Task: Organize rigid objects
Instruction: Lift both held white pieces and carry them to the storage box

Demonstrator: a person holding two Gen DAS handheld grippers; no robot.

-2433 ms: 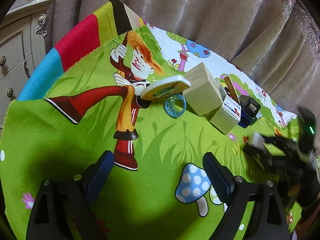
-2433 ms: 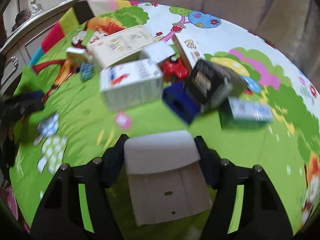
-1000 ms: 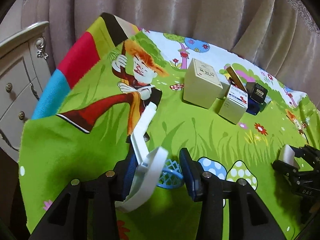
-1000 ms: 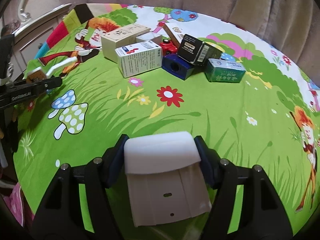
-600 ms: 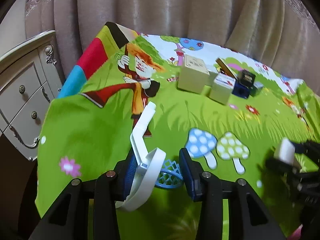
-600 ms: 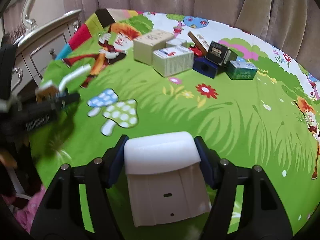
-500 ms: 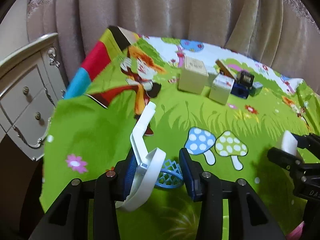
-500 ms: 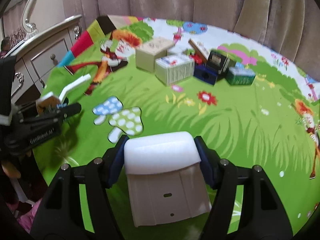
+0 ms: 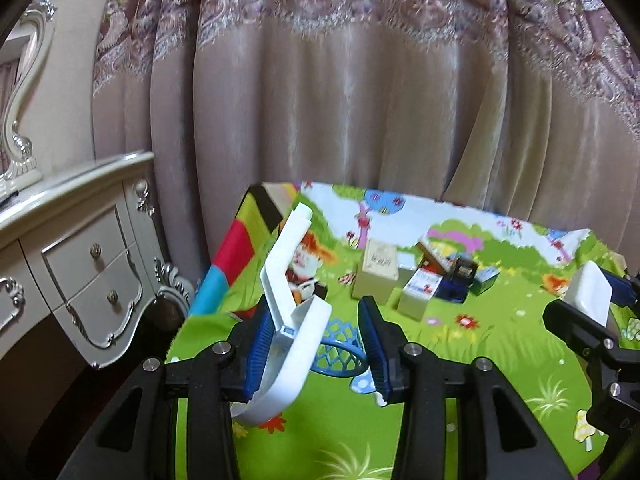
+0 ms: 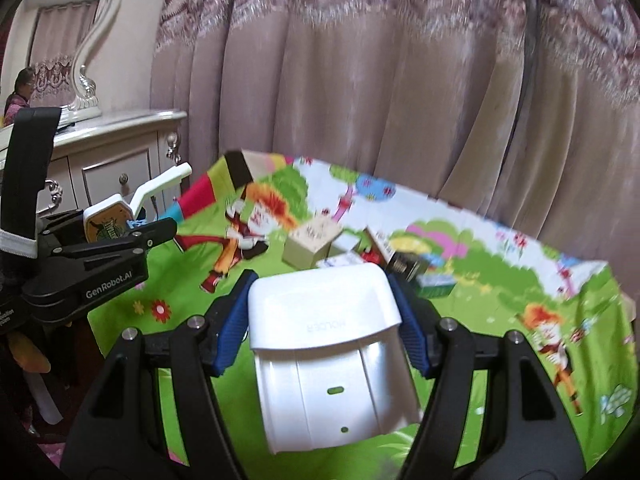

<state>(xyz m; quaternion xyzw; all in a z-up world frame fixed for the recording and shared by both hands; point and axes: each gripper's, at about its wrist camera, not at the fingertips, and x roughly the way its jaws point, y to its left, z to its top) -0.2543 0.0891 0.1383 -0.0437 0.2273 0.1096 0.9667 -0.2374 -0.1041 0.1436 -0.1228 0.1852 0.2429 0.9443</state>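
we have both claws raised off the cartoon mat [image 9: 500,344], each carrying something, so the pile of boxes [image 9: 416,280] at the mat's far side lies well apart from them. the left claw [image 9: 316,344] pinches a white case [image 9: 292,344] with its flip lid standing open, and a blue mesh ring [image 9: 340,354] sits caught beside it between the same jaws; we judge the two were taken together. the right claw [image 10: 322,320] pinches a white holder [image 10: 324,308] across its width, squarely. both claws point a little downward toward the pile, the left one nearer the dresser [image 9: 80,272], the right one toward the mat's other side
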